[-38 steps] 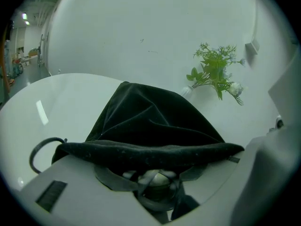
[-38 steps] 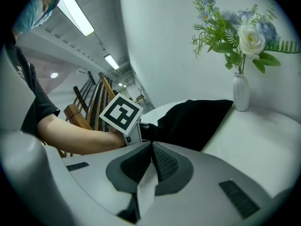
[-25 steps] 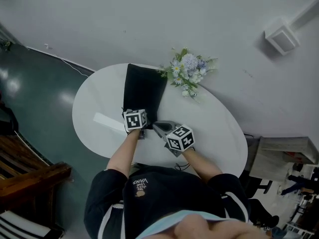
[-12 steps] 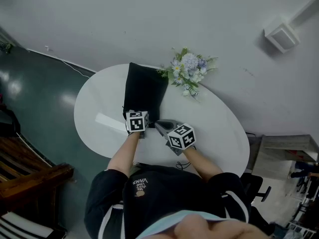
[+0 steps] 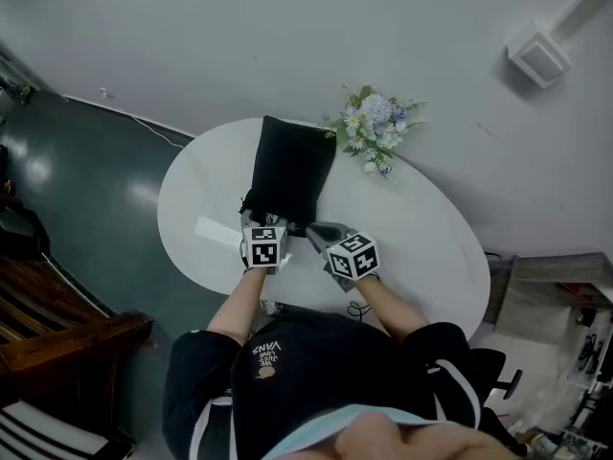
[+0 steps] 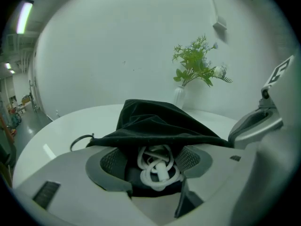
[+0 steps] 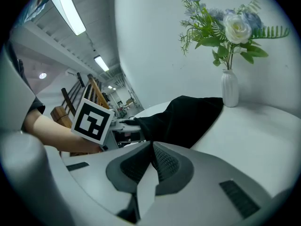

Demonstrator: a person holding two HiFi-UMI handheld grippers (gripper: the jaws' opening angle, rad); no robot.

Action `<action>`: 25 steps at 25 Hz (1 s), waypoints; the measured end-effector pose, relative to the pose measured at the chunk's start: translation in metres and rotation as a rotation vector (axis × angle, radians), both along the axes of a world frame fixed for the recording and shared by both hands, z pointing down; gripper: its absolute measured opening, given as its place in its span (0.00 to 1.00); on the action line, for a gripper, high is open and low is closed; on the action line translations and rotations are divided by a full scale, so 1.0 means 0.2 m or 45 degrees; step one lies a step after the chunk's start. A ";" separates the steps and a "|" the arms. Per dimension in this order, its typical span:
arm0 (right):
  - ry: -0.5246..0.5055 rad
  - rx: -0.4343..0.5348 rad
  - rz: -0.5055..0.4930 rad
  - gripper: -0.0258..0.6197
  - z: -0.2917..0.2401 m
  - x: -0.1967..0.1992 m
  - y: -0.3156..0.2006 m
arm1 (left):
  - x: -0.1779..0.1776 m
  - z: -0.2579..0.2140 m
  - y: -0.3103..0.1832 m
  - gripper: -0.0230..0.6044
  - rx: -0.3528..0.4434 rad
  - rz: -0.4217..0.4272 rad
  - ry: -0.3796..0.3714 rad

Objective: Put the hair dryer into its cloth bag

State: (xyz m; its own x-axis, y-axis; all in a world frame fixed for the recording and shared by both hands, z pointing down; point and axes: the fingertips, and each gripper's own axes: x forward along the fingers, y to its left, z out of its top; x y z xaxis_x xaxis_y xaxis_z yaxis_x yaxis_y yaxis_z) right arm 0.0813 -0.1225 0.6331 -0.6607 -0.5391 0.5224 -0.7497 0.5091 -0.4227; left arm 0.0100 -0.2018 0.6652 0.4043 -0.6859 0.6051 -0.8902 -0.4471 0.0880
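The black cloth bag (image 5: 287, 172) lies on the round white table (image 5: 421, 247), its mouth toward me. In the left gripper view a coiled white cord (image 6: 157, 166) shows inside the bag's mouth (image 6: 155, 126); the hair dryer's body is hidden. My left gripper (image 6: 153, 150) stands at that mouth with its jaws opening wide, the cord and the bag's hem between the pads and not pressed. A dark drawstring loop (image 6: 79, 141) lies left of the mouth. My right gripper (image 7: 152, 160) is shut just right of the bag, with nothing visible between its pads.
A white vase of artificial flowers (image 5: 378, 127) stands at the table's far edge, beside the bag's closed end. A wooden chair (image 5: 67, 329) stands on the dark floor to the left. The table's near rim is right under both grippers.
My left gripper has drawn back a little from the bag toward me and rolled. The bag's mouth end looks more bunched up. The right gripper has kept its place.
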 end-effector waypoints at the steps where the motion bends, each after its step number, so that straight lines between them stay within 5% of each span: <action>1: 0.012 0.010 0.007 0.11 0.00 -0.01 0.01 | -0.03 -0.01 0.03 0.52 0.003 0.000 -0.001; 14: 0.173 0.068 0.165 0.11 0.02 -0.11 0.11 | -0.40 -0.04 0.31 0.52 0.000 0.002 -0.014; 20: 0.182 0.115 0.267 0.11 -0.01 -0.18 0.20 | -0.50 -0.13 0.45 0.51 0.018 0.037 0.052; 25: 0.149 0.191 0.324 0.11 -0.09 -0.24 0.25 | -0.54 -0.19 0.52 0.26 0.063 0.097 0.076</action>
